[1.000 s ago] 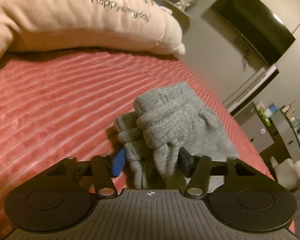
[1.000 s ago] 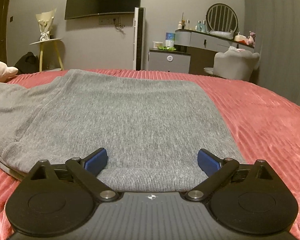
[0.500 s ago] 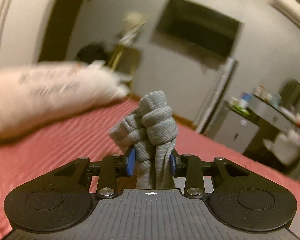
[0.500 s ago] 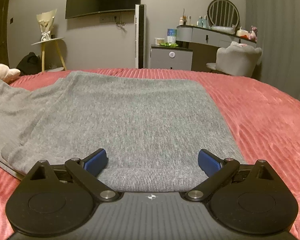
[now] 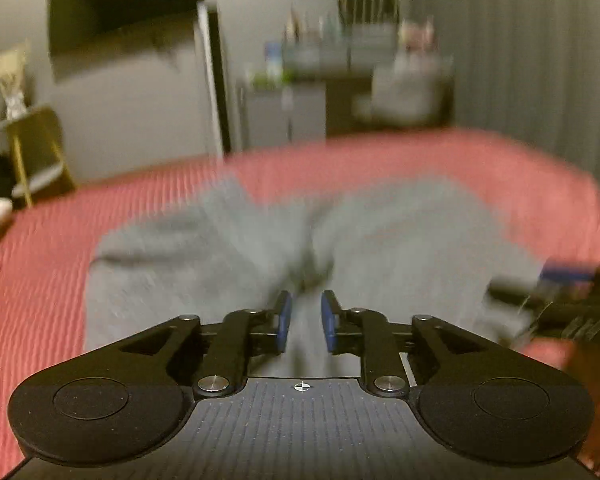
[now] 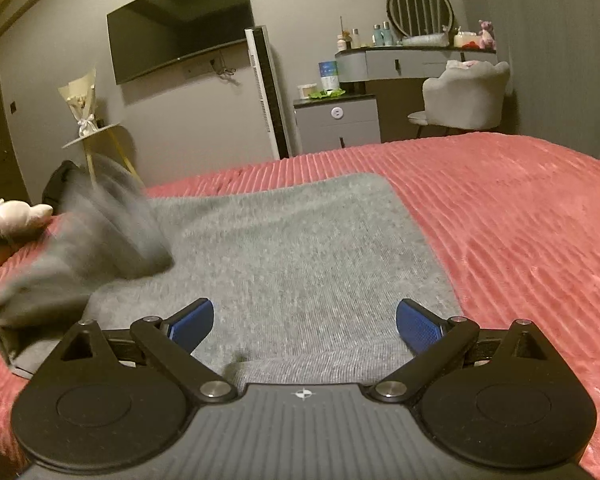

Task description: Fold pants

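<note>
Grey knit pants [image 6: 300,248] lie spread on a red ribbed bedspread [image 6: 520,220]. My right gripper [image 6: 305,322] is open, its blue pads low over the near edge of the cloth, holding nothing. My left gripper [image 5: 303,320] is shut on a bunched end of the pants [image 5: 306,312], with the cloth running out between the blue pads. The left wrist view is blurred with motion; the rest of the pants [image 5: 400,232] lies ahead of it. In the right wrist view the carried end of the pants [image 6: 112,216] shows as a blurred grey mass at the left.
A plush toy [image 6: 12,216] lies at the bed's left edge. Beyond the bed stand a side table with a bouquet [image 6: 84,108], a wall TV [image 6: 180,24], a grey cabinet [image 6: 336,124], a vanity and a chair [image 6: 464,96]. My right gripper shows at the right of the left wrist view [image 5: 560,292].
My left gripper closed on the bunched pant end, lifted it and swung it over toward the spread part of the pants. My right gripper stayed open and tilted slightly.
</note>
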Tool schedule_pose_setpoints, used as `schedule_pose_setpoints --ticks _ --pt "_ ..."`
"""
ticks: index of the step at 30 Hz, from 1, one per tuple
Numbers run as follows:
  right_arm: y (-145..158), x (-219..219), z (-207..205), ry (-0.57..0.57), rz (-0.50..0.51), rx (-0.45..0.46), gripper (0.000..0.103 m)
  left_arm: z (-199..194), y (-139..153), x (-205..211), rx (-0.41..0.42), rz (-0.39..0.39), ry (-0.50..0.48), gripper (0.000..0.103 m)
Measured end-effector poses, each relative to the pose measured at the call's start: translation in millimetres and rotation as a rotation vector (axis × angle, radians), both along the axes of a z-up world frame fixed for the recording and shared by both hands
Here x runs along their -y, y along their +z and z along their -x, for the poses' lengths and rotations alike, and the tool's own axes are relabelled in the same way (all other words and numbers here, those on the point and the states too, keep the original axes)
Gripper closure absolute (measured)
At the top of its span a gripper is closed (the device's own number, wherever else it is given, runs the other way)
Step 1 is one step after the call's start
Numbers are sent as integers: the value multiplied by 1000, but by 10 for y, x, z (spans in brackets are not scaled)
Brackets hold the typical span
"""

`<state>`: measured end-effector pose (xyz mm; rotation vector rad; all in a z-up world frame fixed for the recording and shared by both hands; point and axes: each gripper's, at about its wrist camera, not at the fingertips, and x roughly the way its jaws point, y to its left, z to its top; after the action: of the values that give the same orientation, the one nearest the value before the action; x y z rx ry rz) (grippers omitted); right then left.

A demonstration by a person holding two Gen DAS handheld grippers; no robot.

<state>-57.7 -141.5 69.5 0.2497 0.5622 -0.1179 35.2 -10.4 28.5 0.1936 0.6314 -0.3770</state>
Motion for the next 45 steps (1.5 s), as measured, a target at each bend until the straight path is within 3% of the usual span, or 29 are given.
schedule_pose_setpoints --ticks 1,3,5,8,10,11,13,15,16,21,23,24,25,26,27,35,39,45 --pt "16 15 15 7 -11 1 5 -51 5 -54 -21 13 16 71" --pt "65 62 35 30 -61 5 5 -58 87 -248 -65 93 61 31" --pt "116 104 -4 64 -148 7 5 52 140 -459 -61 115 146 21" --pt "180 127 -211 133 -289 5 5 159 75 -819 -58 55 314 13" --pt "181 93 -438 187 -366 -13 5 168 -29 -1005 -92 -5 408 13" --pt "170 61 -571 214 -391 -37 5 137 -101 -1138 -147 -6 447 14" --pt "131 11 -872 266 -452 -91 5 130 -187 -1400 -237 98 501 16" --pt "95 -35 -1149 289 -486 -138 5 138 -235 -1640 -270 218 553 16" --pt "74 -50 -1268 302 -496 -158 5 157 -243 -1687 -273 230 578 16" --pt "-175 -172 -1778 342 -617 -293 5 60 -361 -1685 -323 140 623 18" --pt "-234 -249 -1871 350 -648 -297 5 20 -384 -1660 -332 134 605 21" --pt "-232 -299 -1903 355 -636 -290 9 16 -376 -1651 -329 130 581 21" --pt "-208 -346 -1915 364 -618 -270 33 -10 -370 -1609 -320 118 560 20" --pt "-173 -384 -1908 381 -608 -248 47 -37 -368 -1550 -314 101 542 20" --pt "-142 -436 -1900 374 -581 -235 50 -63 -373 -1519 -317 83 536 20" --pt "-182 -580 -1920 422 -591 -295 28 -253 -419 -1426 -329 54 538 20" --pt "-123 -714 -1897 430 -502 -290 32 -205 -442 -1455 -339 40 539 20" --pt "-2 -786 -1822 423 -435 -242 49 -167 -415 -1453 -325 35 542 20"
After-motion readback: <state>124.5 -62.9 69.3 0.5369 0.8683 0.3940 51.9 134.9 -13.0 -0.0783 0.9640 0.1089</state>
